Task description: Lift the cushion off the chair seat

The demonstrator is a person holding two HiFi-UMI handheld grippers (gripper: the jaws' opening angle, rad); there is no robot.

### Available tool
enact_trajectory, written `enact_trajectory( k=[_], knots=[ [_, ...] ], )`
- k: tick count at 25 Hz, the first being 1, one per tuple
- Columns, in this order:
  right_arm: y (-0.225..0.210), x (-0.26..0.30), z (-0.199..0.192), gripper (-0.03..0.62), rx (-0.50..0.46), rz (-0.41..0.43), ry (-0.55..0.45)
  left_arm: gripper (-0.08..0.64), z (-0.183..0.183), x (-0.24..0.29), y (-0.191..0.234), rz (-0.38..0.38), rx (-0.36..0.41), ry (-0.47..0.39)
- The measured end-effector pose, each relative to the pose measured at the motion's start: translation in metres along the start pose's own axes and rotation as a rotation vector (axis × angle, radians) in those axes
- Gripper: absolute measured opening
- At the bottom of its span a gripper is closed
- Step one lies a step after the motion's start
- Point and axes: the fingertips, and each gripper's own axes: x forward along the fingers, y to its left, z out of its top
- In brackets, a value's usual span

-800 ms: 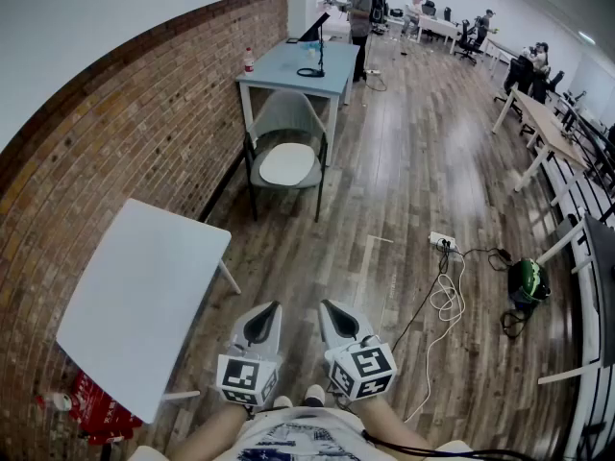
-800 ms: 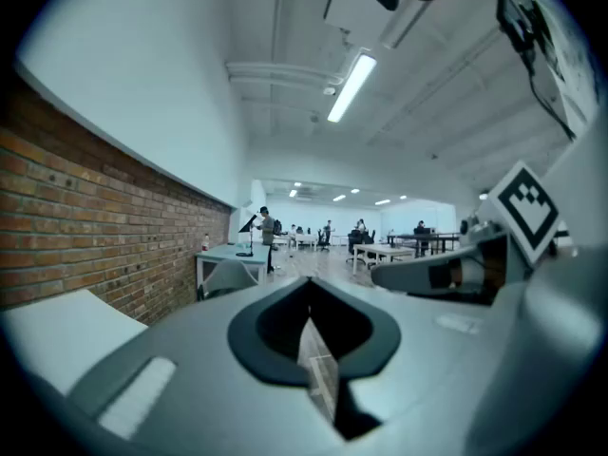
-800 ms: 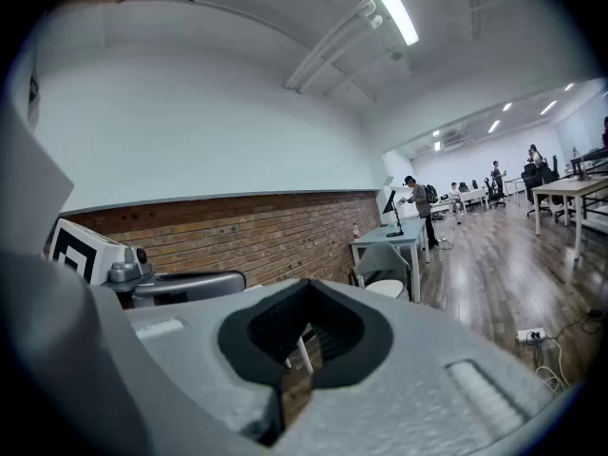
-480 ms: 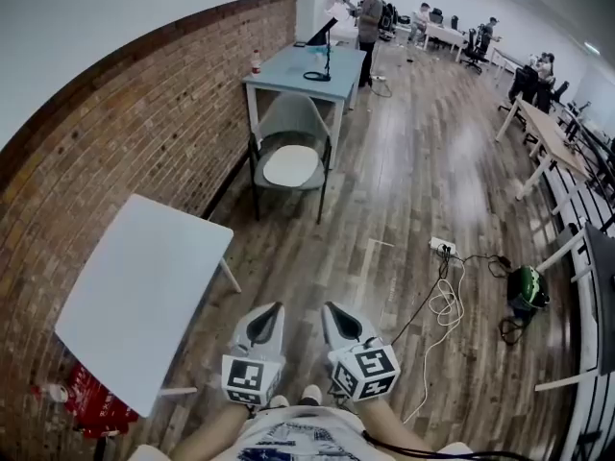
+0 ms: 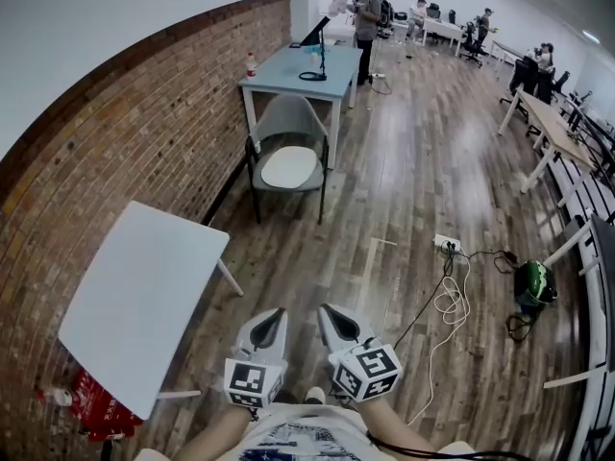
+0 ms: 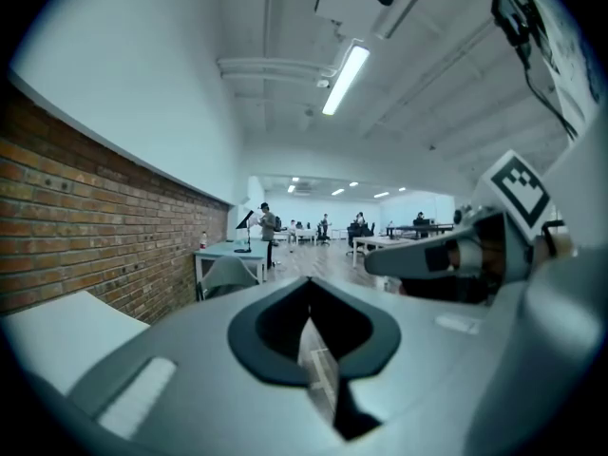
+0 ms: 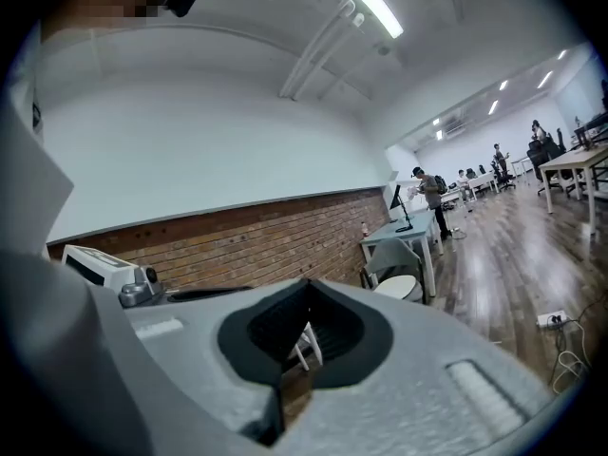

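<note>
Hardly anything is shifting since the earlier frames: the left gripper (image 5: 275,313) and the right gripper (image 5: 328,309) are staying side by side at the bottom of the head view, and the chair (image 5: 286,121) is keeping its place far ahead of them; the wooden floor (image 5: 413,190) is running the full length of the room; the brick wall (image 5: 125,152) is lining its left side; the white table (image 5: 135,301) is standing against that wall, just left of the left gripper; the blue-grey table (image 5: 288,70) is standing farther along the same wall; the chair is sitting directly in front of the blue-grey table, its back toward the table; the cushion (image 5: 288,166), pale and rounded, is lying flat on the chair seat, well apart from both grippers; a person (image 5: 364,8) is standing beyond the blue-grey table; the left gripper is pointing roughly level, jaws clenched together with nothing between them; the right gripper is doing the same, jaws pressed together and holding nothing; a white cable (image 5: 444,305) is lying in loops on the floor to the right of the right gripper; a green object (image 5: 531,281) is resting on the floor farther right; a power strip (image 5: 445,244) is lying at the top end of the cable; a bottle (image 5: 251,64) is standing upright at the wall-side edge of the blue-grey table
</note>
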Motion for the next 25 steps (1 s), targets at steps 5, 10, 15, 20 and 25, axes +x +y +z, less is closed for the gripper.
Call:
enact_trajectory(
  k=[5,10,15,20,25],
  knots=[
    [-0.023,0.005,-0.004,-0.002,0.016,-0.018,0.027,-0.008,-0.005,0.017,0.0,0.004,-0.004,0.026],
    [-0.041,0.033,-0.003,-0.002,0.039,-0.007,0.029,-0.008,-0.004,0.048,0.019,0.008,-0.01,0.026],
    [-0.064,0.08,-0.002,-0.002,0.035,-0.003,0.048,-0.008,-0.015,0.093,0.053,0.004,-0.033,0.043],
    [-0.094,0.155,0.012,-0.002,0.017,-0.033,0.075,-0.008,-0.008,0.157,0.108,-0.032,-0.028,0.028],
    [-0.116,0.242,0.026,-0.002,0.007,-0.04,0.109,-0.008,0.001,0.216,0.185,-0.012,-0.033,0.028]
  ],
)
